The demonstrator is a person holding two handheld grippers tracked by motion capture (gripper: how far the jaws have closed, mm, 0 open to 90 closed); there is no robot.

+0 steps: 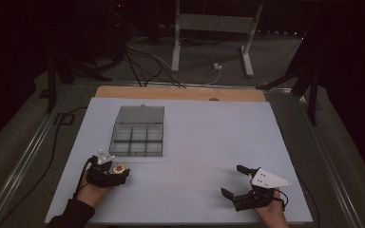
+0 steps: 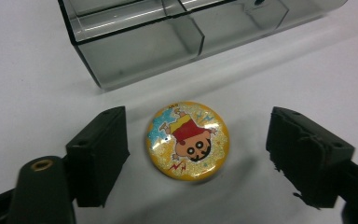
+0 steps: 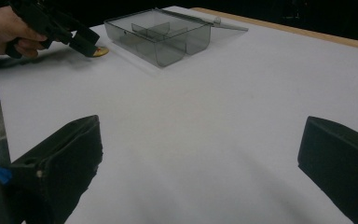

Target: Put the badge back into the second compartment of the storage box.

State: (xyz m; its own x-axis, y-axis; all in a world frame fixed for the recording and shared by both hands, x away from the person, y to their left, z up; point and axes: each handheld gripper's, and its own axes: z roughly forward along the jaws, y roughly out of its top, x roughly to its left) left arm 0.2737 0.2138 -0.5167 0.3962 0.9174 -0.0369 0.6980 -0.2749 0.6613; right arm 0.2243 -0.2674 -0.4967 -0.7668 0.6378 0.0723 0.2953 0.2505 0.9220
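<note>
Right gripper [image 1: 231,182] sits at the near right of the white table [image 1: 204,142], held low by the person's right hand [image 1: 272,211], jaws pointing left and spread wide with nothing between them; the right gripper view has bare table between the two black jaws. Left gripper [image 2: 196,149] is at the near left, held in the left hand [image 1: 91,192], dark sleeve [image 1: 71,217] coming in from the bottom edge, jaws angled down to the table surface. Round badge [image 2: 188,141]: yellow glittery face, cartoon kid in red shirt, lying flat on the table, print upside down in the left gripper view. Badge lies between the left gripper's jaws, nearer the left jaw, with a gap on each side; pads not touching it, jaws roughly half open, nothing gripped. Just beyond the badge, close but apart, stands the clear grey compartment box [image 2: 140,42], lid open and laid back towards the far side, compartments look empty.
</note>
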